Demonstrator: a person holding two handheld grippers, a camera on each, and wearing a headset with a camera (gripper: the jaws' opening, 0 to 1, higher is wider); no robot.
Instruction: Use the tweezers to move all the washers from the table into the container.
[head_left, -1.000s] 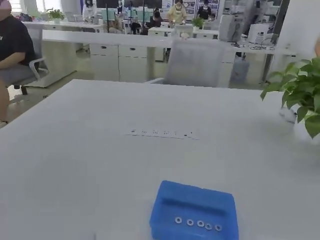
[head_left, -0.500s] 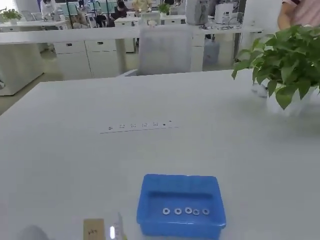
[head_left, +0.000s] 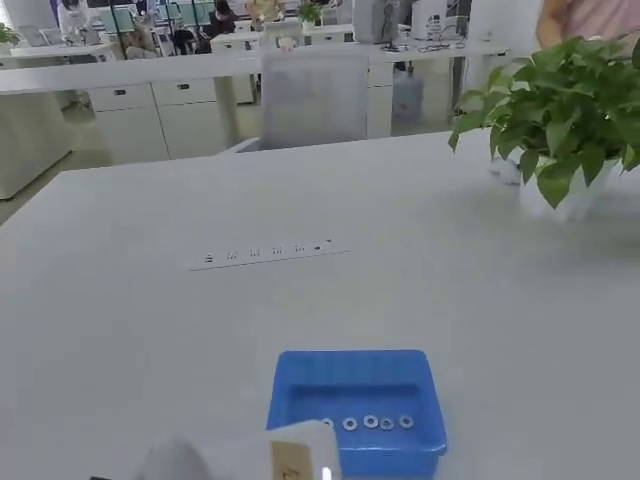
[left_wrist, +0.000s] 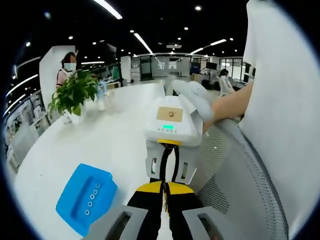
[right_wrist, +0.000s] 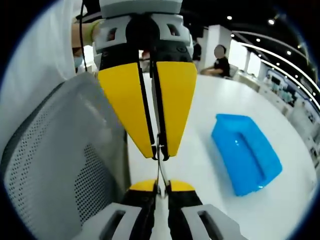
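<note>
Seeing five washers (head_left: 370, 422) lined up inside container (head_left: 350, 357), left gripper (right_wrist: 160, 154) and right gripper (right_wrist: 160, 192) both pinched nose-to-nose on tweezers (right_wrist: 160, 172) off container's near side, so could easily fumble those onto chair (right_wrist: 55, 165) with one sloppy release.

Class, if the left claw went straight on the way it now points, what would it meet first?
The right claw, tip to tip just ahead; depth unclear. The blue container lies off that line.
</note>
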